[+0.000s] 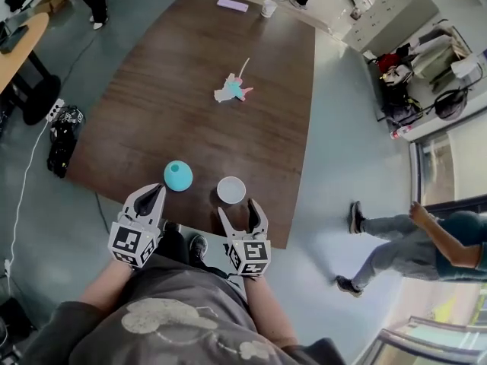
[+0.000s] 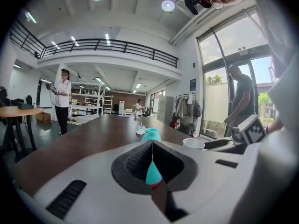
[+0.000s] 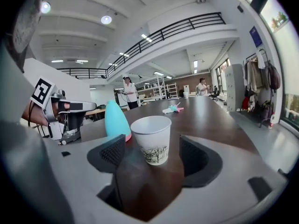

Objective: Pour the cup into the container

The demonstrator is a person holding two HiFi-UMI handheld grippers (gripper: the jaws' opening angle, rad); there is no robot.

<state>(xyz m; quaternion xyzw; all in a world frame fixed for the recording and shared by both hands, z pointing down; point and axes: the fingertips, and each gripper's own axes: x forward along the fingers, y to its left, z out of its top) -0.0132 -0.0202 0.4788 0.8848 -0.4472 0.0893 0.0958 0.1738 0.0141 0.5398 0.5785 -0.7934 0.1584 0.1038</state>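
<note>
Low at frame centre, the paper cup (image 1: pixel 231 189) stands just ahead of the right gripper (image 1: pixel 240 210), whose jaws are spread and empty — best to ease forward and pinch mid-wall gently. The left gripper (image 1: pixel 157 192), closed, faces the teal container (image 1: pixel 178 175).

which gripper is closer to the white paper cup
Right. The right gripper has its jaws open, facing the paper cup just ahead of them. The left gripper, shut, is off to the cup's left, pointing at the teal container.

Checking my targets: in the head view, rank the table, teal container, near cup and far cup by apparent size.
1. table
2. teal container and near cup, about alike
3. far cup, but distance shrinks it
</note>
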